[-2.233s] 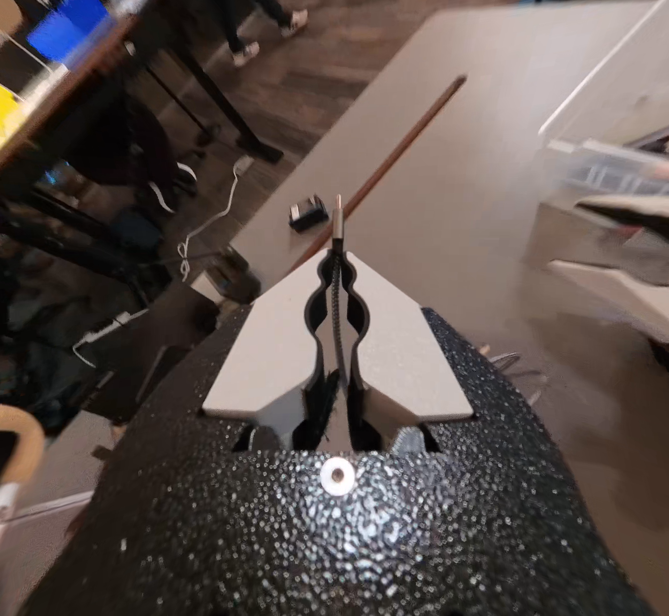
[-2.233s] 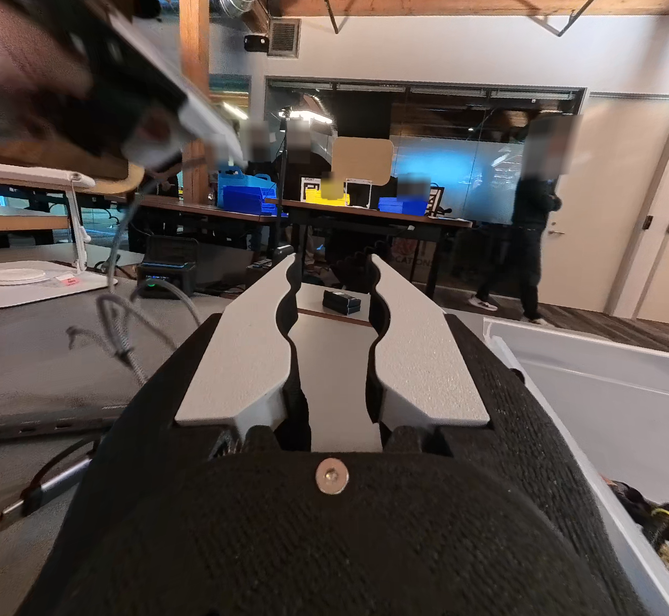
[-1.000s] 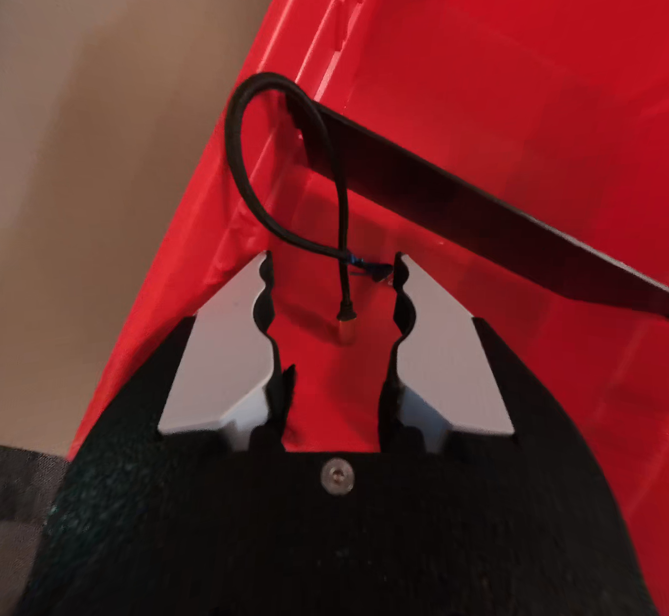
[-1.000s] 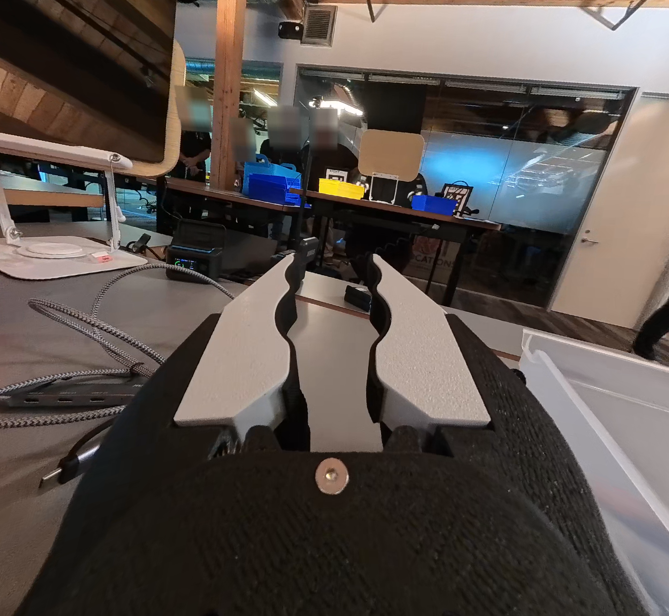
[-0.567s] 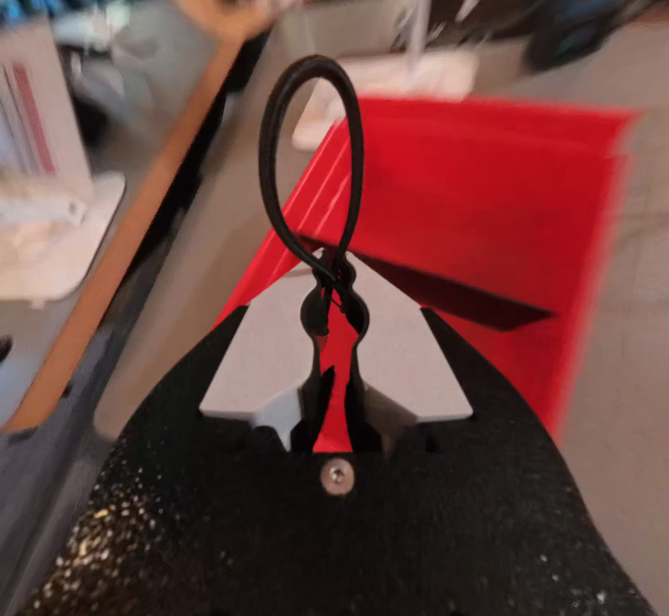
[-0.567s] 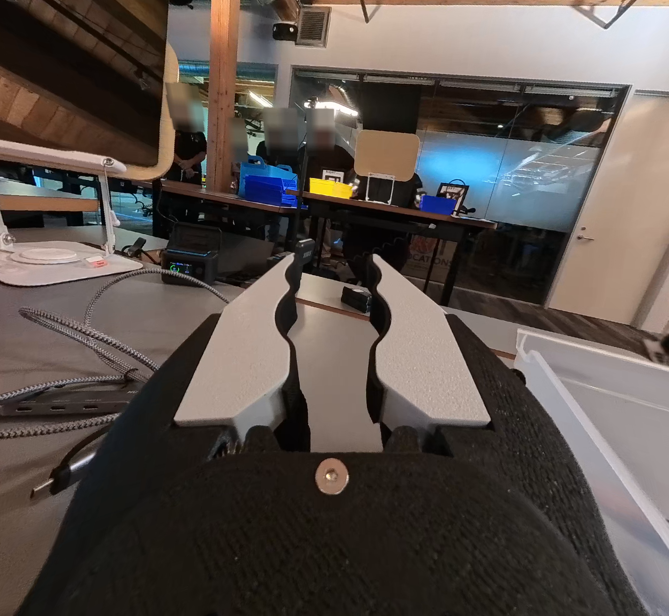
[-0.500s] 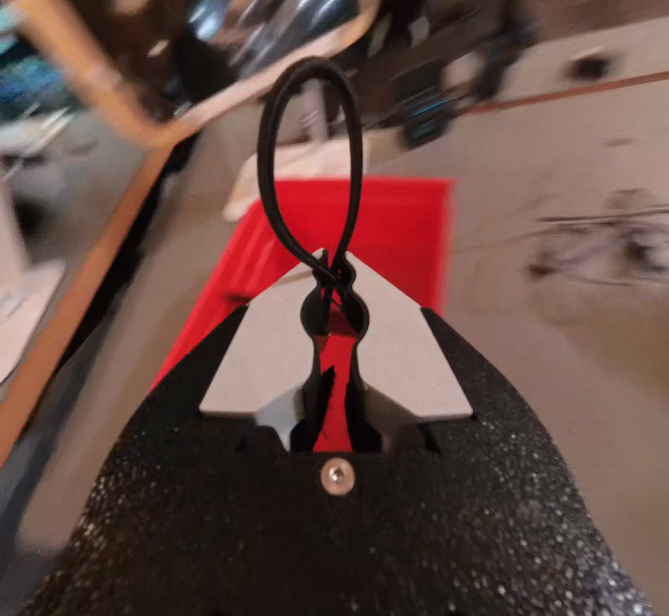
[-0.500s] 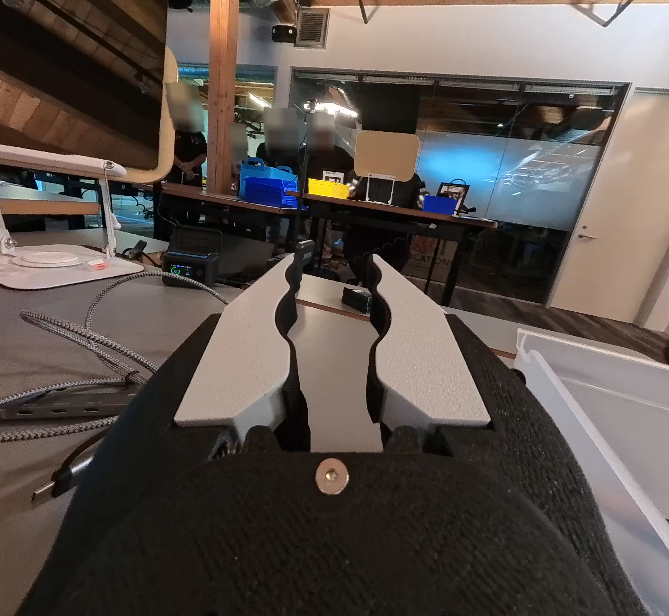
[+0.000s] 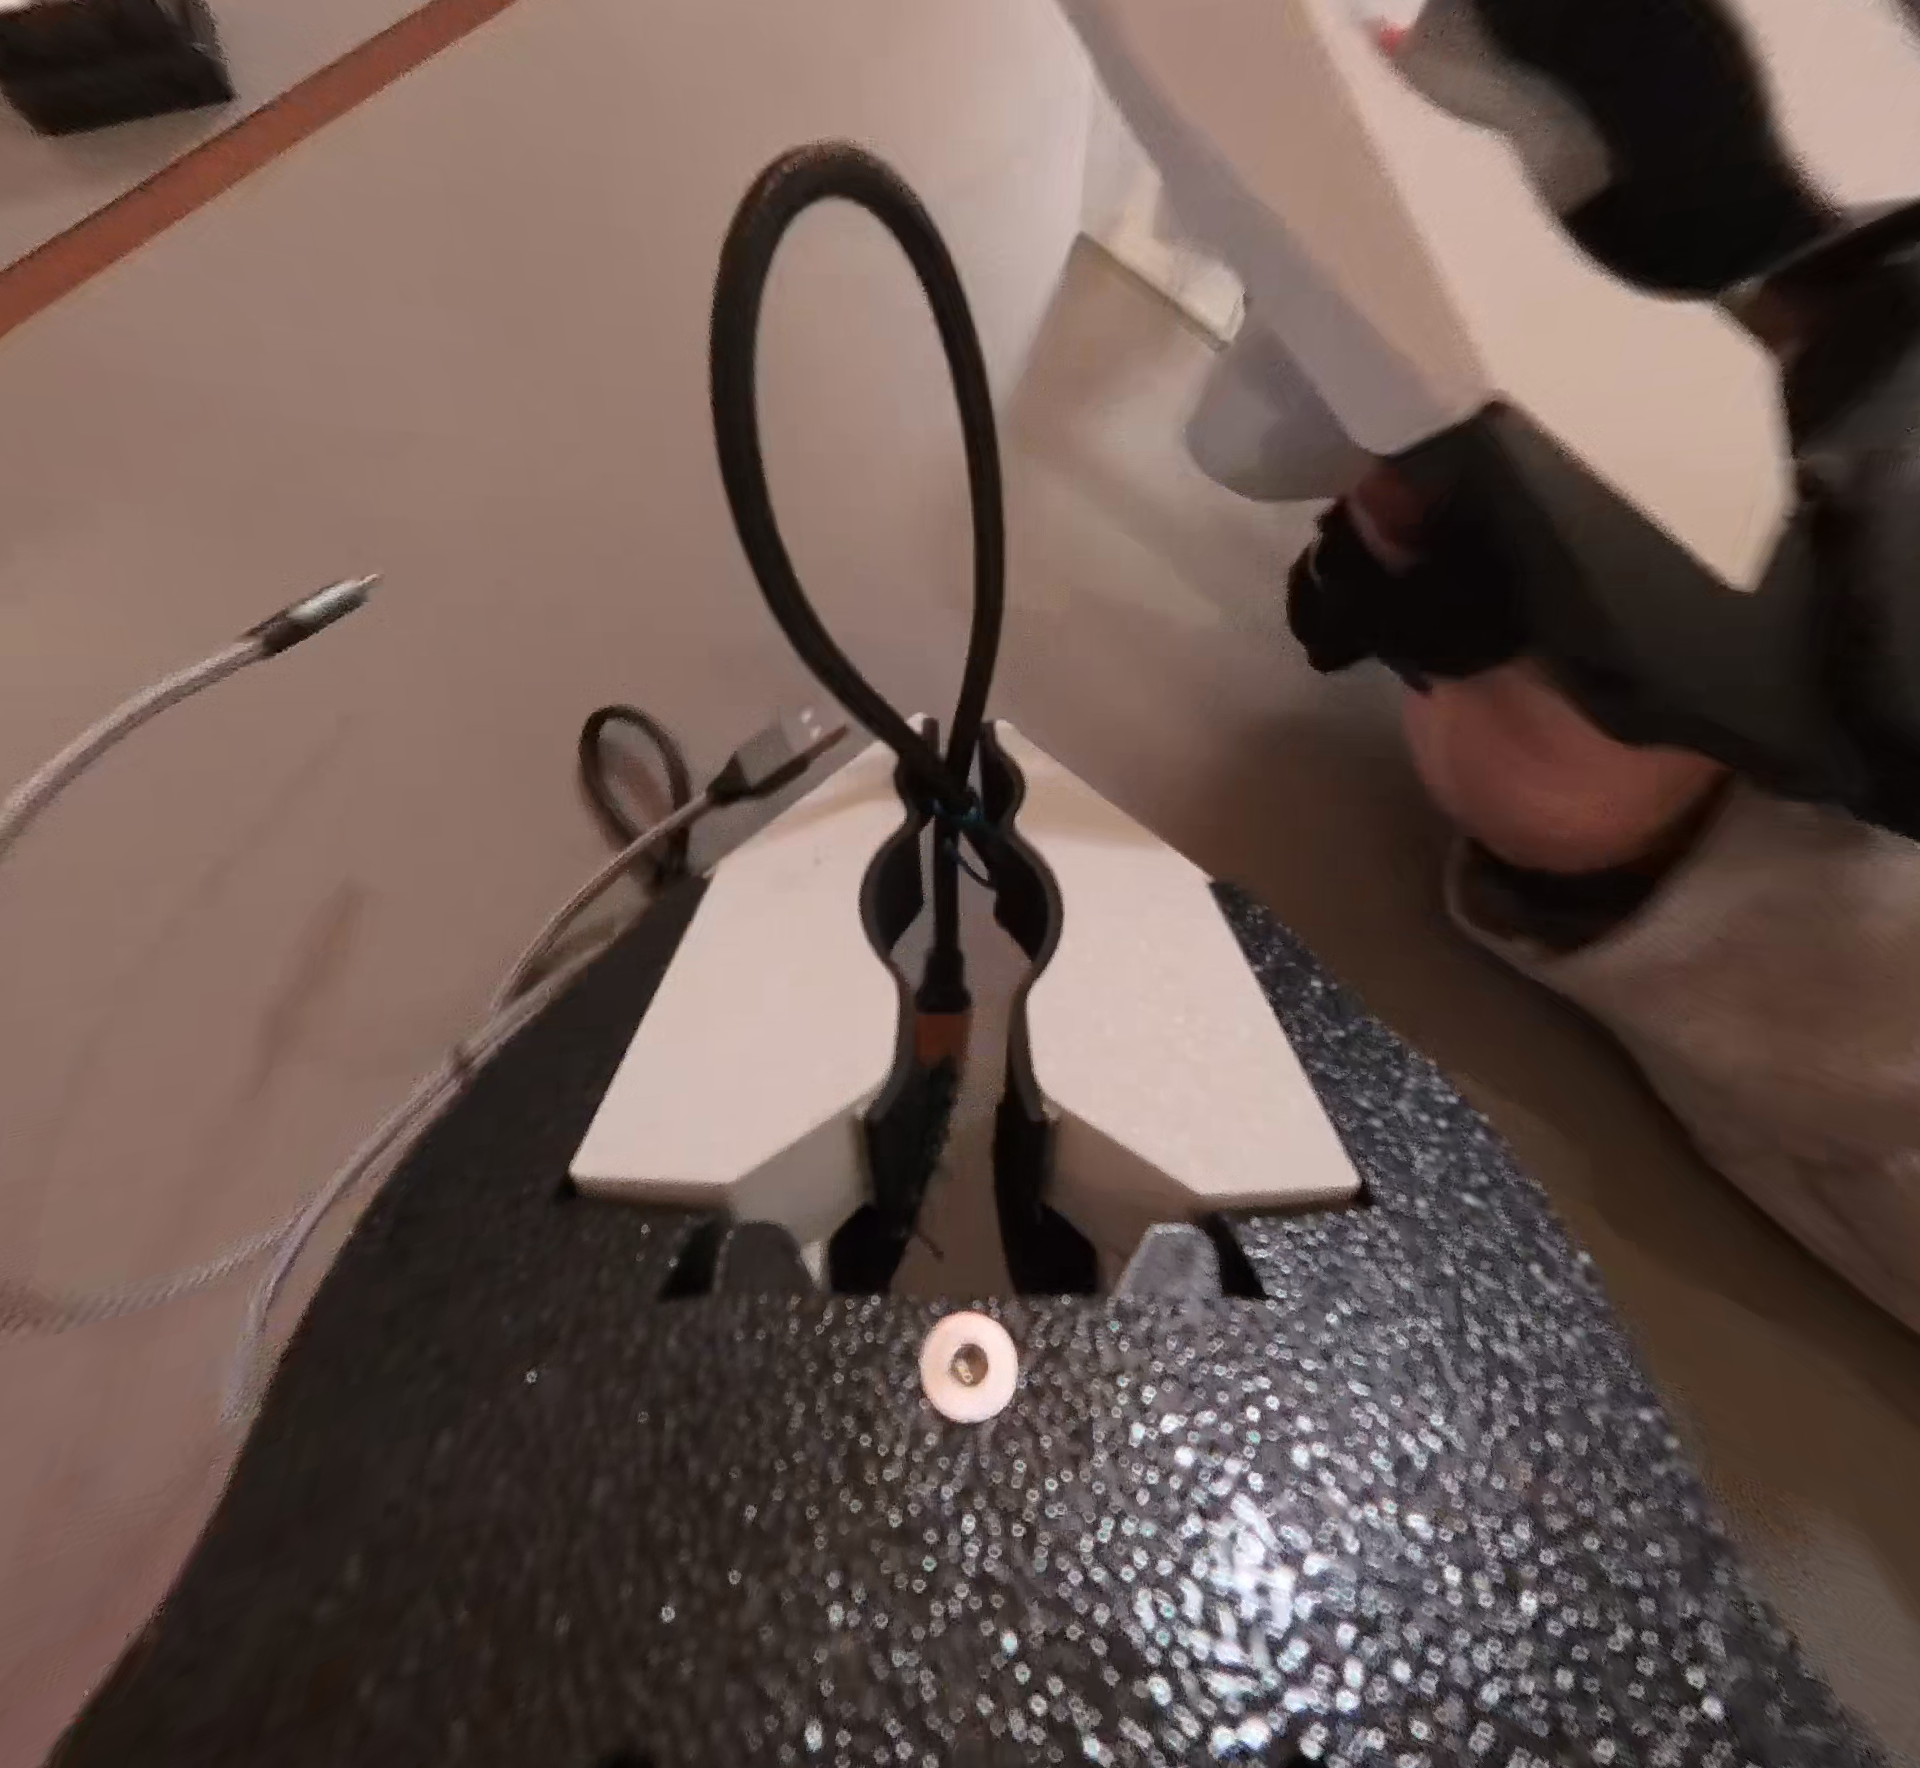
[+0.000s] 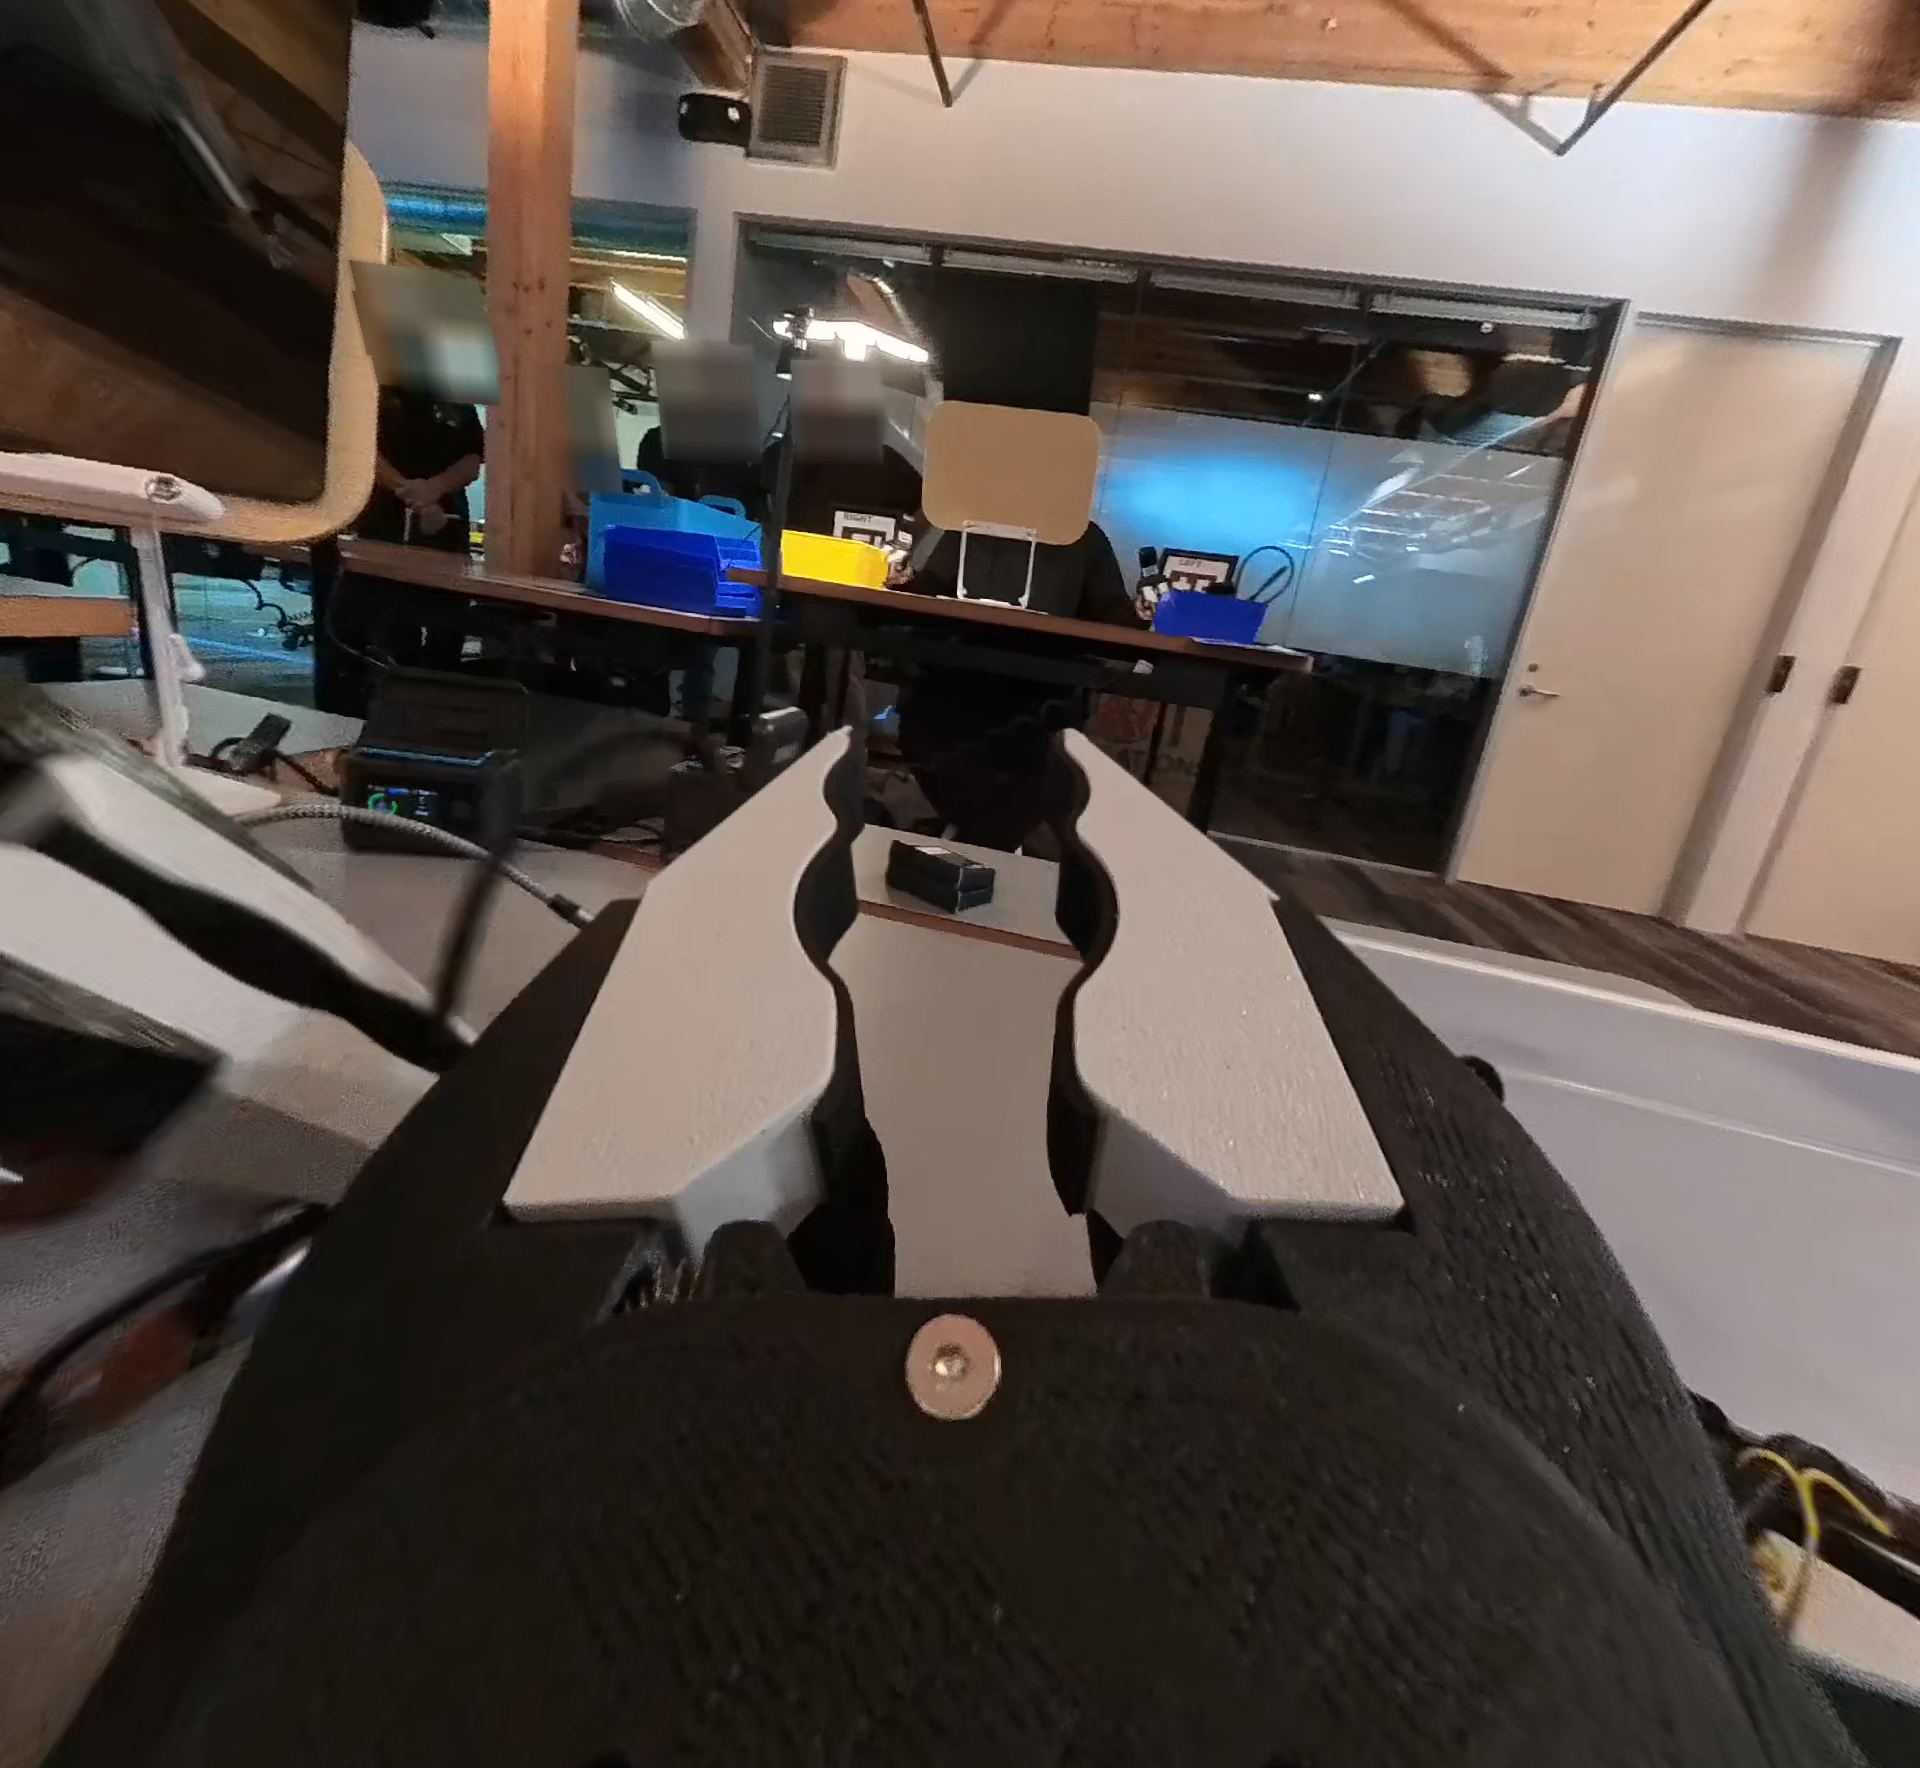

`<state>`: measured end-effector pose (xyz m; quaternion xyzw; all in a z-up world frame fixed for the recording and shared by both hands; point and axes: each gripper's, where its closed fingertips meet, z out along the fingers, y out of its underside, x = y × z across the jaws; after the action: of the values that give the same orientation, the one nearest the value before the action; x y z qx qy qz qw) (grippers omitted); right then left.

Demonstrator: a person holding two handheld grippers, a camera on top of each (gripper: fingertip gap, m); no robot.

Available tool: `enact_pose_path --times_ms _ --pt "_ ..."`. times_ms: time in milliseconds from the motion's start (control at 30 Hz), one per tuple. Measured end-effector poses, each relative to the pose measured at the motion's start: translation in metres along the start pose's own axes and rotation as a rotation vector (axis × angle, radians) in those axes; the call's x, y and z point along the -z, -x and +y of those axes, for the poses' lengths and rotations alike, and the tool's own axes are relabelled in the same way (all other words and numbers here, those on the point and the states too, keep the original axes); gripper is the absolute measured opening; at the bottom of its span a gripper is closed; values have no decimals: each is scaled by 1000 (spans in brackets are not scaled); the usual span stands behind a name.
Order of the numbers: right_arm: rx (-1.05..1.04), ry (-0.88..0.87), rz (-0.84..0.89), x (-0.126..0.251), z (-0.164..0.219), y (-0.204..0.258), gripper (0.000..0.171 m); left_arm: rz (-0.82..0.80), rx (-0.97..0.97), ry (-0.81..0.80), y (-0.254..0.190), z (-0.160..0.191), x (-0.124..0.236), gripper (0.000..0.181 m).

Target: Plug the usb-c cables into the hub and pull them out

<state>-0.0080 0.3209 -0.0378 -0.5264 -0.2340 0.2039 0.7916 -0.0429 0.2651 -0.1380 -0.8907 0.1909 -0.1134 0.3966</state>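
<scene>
In the left wrist view my left gripper is shut on a short black cable. The cable's loop stands above the fingertips, and its plug end with an orange band sits between the fingers. Grey braided USB-C cables lie on the beige table, one plug at the left and one just left of my fingertips. My right gripper is open and empty above the table. It also shows in the left wrist view, held by a hand. The hub is not visible.
A white bin stands at the right. A small black box lies near the table's far edge, also at the top left in the left wrist view. A power station and a lamp base are at the back left. People stand at tables beyond. The grippers' ends are close to 12 centimeters from one another.
My left gripper shut on the black cable in the red bin, lifted it out and swung over the table close to the right gripper. The right gripper stayed open and turned slightly.
</scene>
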Motion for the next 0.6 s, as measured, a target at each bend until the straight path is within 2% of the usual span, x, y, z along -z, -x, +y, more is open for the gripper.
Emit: enact_pose_path --times_ms 33,67,167,233,267,333,433,467,533,600 --pt "-2 3 5 0 1 -1 33 25 0 3 -2 0 -12 6" --pt "-3 2 5 0 1 -1 33 41 -3 -3 -4 0 -21 8" --pt "3 3 1 0 0 0 33 90 -28 -72 -19 -6 -25 61" --pt "3 0 -2 0 -1 1 32 137 -65 -114 -36 -6 -6 96" --pt "1 1 -3 0 0 1 32 127 -100 -152 -40 -4 9 97" --pt "-9 5 -5 -1 1 1 32 78 -157 -270 -41 0 44 85" --pt "-4 4 -17 -3 0 5 32 -157 -147 -439 -4 13 97 56" --pt "4 1 -26 -4 -1 7 32 -237 -140 -444 14 21 109 52" --pt "20 -6 -58 -4 -4 15 32 -345 -95 -312 51 48 115 61" --pt "26 -14 -120 -3 -5 28 32 -349 -24 -163 74 79 106 70"
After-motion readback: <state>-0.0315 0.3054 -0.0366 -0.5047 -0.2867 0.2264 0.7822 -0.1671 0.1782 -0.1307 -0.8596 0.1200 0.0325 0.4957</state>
